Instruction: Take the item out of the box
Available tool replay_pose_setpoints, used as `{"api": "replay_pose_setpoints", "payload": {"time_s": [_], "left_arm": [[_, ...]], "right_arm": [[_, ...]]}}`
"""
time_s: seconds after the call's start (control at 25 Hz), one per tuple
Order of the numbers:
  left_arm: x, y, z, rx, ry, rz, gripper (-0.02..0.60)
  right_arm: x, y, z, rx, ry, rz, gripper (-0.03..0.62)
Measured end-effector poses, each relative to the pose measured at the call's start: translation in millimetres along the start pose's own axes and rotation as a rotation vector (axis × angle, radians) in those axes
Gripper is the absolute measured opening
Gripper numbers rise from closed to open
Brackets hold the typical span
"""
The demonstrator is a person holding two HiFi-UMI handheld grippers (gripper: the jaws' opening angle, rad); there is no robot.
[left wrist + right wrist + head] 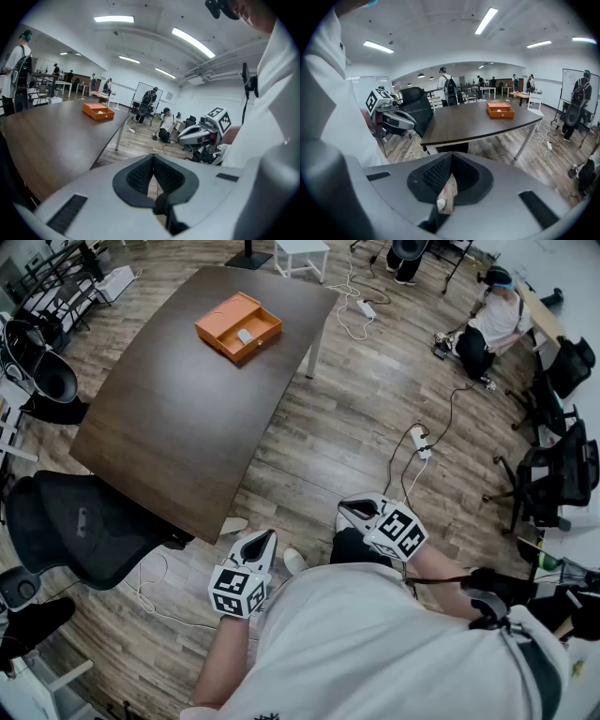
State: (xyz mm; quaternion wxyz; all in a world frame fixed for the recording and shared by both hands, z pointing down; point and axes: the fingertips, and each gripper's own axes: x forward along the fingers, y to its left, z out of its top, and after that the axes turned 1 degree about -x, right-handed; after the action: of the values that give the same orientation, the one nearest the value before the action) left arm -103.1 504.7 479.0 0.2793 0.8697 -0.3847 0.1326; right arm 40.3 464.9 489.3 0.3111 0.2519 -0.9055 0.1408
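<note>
A smooth, dark, curved-edged table (178,418) carries a shallow, rectangular orange box (221,319), open on top. Well apart from it, the left gripper (262,539) and right gripper (351,511) each press their 2 ribbed jaws together on nothing. A small white item (245,336) lies inside the box.

You had: worktop (169,427), dark matt wood grain; box (220,320), smooth, matt; floor (337,446), wood-look planks; left tool (260,538) and right tool (352,512), matt grey plastic.
</note>
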Motion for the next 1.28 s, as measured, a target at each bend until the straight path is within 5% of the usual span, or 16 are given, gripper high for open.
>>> {"api": "replay_pose_setpoints", "payload": {"time_s": [0.48,0.96,1.08,1.28], "left_arm": [[94,-16,46,0.036,0.046,-0.043,0.009],[218,2,128,0.052,0.044,0.048,0.014],[248,6,143,0.04,0.039,0.073,0.028],[288,26,174,0.029,0.044,0.071,0.037]], "right_arm": [[-22,-90,5,0.034,-0.055,-0.033,0.0],[-30,-233,6,0.049,-0.092,0.019,0.005],[-31,-269,-1,0.068,-0.088,0.021,0.089],[-17,-317,3,0.111,-0.089,0.004,0.089]]}}
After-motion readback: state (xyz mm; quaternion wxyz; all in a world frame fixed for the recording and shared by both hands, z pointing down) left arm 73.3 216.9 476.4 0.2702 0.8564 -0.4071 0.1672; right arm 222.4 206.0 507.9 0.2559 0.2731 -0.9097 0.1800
